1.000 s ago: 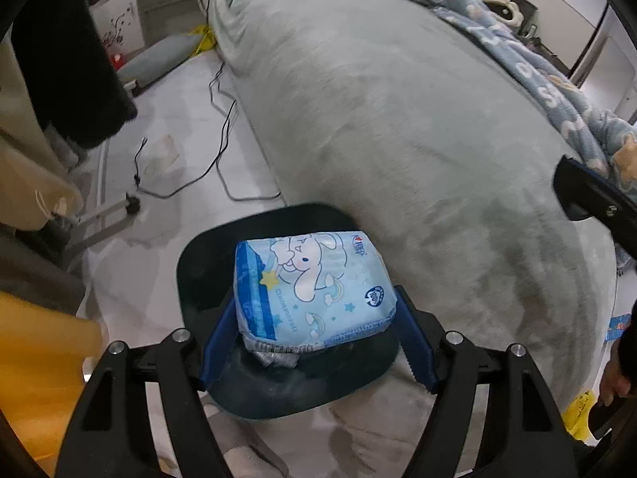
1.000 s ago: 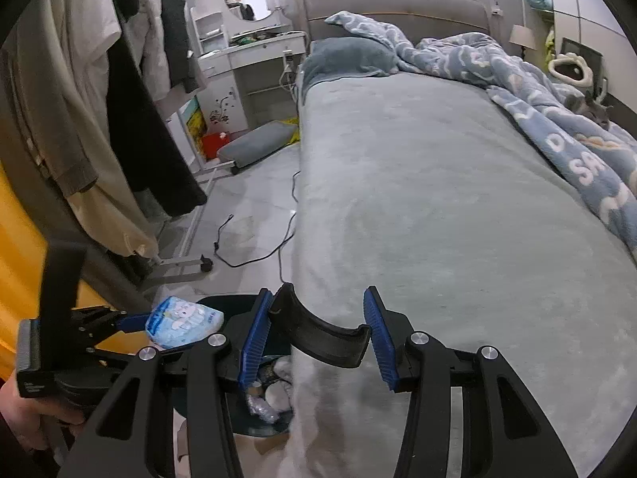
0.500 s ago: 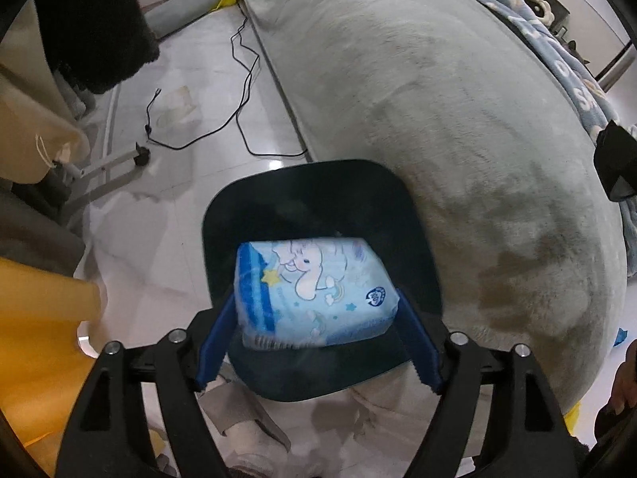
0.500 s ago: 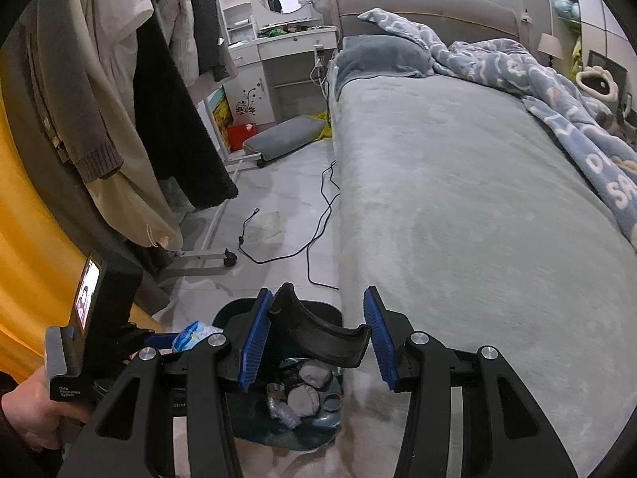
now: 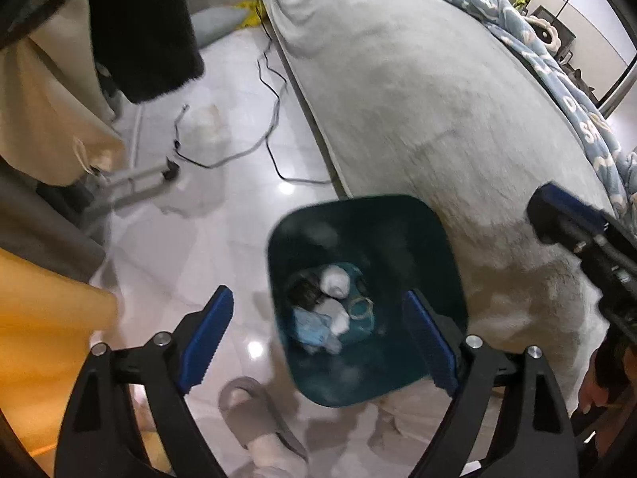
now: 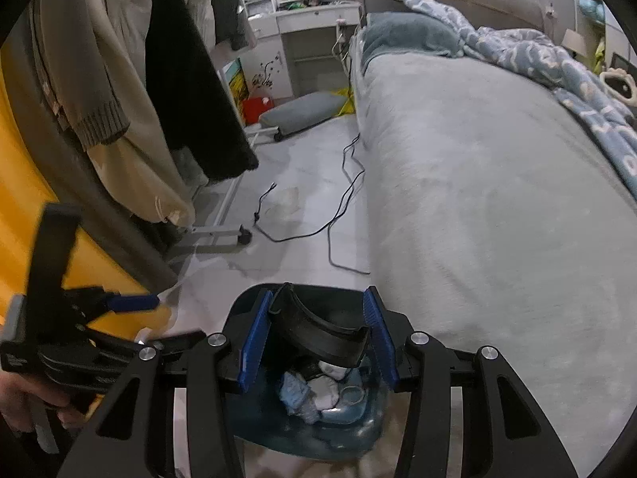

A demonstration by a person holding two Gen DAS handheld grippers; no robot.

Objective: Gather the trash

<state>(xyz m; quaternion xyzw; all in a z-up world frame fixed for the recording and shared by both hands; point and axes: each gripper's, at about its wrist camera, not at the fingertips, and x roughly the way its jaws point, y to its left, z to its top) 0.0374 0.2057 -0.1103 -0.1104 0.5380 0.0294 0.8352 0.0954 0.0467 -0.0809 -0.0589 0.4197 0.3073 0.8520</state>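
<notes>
A dark teal trash bin (image 5: 422, 235) stands on the floor beside the bed. Inside lie crumpled white tissues (image 5: 334, 279) and a blue crumpled packet (image 5: 312, 328). My left gripper (image 5: 318, 338) is open and empty, hovering above the bin's left rim. My right gripper (image 6: 316, 332) is shut on a curved black plastic piece (image 6: 318, 328) and holds it over the bin (image 6: 247, 306). The left gripper also shows in the right wrist view (image 6: 131, 302), at the far left.
A grey bed (image 6: 477, 199) with a blue patterned blanket (image 6: 557, 67) fills the right. Black cables (image 5: 270, 127) trail on the tiled floor. Clothes on a rack (image 6: 119, 99) hang at left. A grey slipper (image 5: 258, 426) lies by the bin.
My left gripper opened and the blue cartoon tissue pack left it; a blue packet now lies in the bin. The right gripper kept its hold on the black piece.
</notes>
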